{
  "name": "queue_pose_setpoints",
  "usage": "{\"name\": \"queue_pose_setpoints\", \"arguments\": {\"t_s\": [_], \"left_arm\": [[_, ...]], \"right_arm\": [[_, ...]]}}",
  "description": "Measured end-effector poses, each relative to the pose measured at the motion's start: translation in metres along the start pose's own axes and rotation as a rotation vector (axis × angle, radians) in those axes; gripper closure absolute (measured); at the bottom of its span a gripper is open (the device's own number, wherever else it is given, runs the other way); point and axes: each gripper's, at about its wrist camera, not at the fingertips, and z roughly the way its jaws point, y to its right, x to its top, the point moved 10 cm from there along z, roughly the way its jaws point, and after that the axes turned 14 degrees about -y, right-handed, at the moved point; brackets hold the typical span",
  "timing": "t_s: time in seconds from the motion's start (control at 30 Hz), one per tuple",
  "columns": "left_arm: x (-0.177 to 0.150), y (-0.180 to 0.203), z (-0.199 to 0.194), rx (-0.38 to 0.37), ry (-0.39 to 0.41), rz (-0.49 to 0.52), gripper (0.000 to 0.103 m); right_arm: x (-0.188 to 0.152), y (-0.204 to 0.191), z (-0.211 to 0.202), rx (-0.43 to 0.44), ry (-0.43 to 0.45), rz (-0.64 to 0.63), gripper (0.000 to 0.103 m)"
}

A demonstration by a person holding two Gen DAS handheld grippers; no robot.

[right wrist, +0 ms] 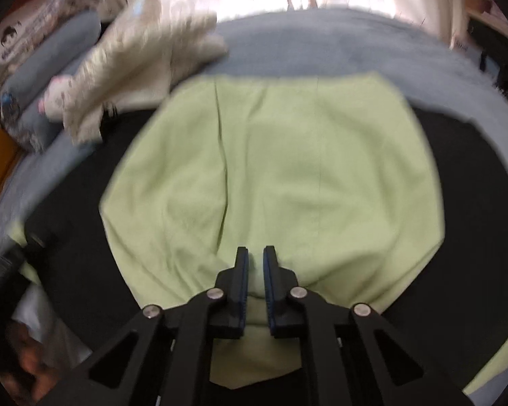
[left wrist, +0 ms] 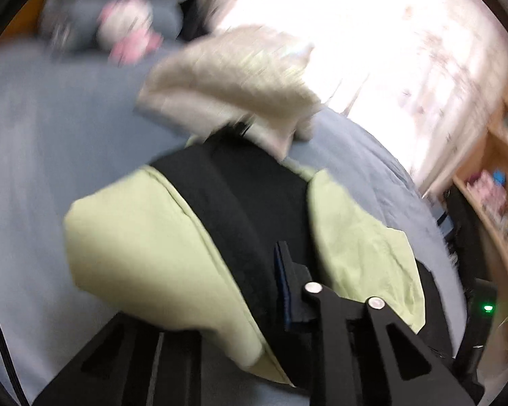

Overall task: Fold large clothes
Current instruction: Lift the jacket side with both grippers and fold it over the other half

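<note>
Right hand-held gripper [right wrist: 255, 264] pinches the green garment [right wrist: 288, 169]; left hand-held gripper [left wrist: 254, 270] grips it too. Folding looks partly done; more folds remain.

A large garment [right wrist: 271, 169] of pale green cloth with black panels is spread over a blue-grey bed. In the right wrist view its green part fills the centre, roughly rectangular, with a long crease running from 12 toward 6 o'clock left of the middle, and black cloth [right wrist: 474, 220] is seen at 3 and 9 o'clock. In the left wrist view, green folds [left wrist: 135, 253] are draped on either side of a black band [left wrist: 247, 196].
</note>
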Motion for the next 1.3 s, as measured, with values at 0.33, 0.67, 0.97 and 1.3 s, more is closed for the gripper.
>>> {"name": "queue_pose_setpoints", "arguments": {"t_s": [0.33, 0.67, 0.97, 1.3], "left_arm": [[0.026, 0.157, -0.033, -0.150, 0.139, 0.346, 0.091], [-0.040, 0.295, -0.022, -0.356, 0.019, 0.616, 0.103], [-0.140, 0.367, -0.014, -0.429, -0.056, 0.832, 0.101], [-0.068, 0.279, -0.002, 0.022, 0.055, 0.734, 0.021]], "right_arm": [[-0.008, 0.016, -0.001, 0.251, -0.022, 0.132, 0.094], [-0.041, 0.130, -0.086, 0.327, 0.097, 0.373, 0.095], [-0.087, 0.242, -0.123, 0.180, 0.191, 0.554, 0.094], [-0.067, 0.198, -0.113, 0.263, 0.188, 0.417, 0.094]]}}
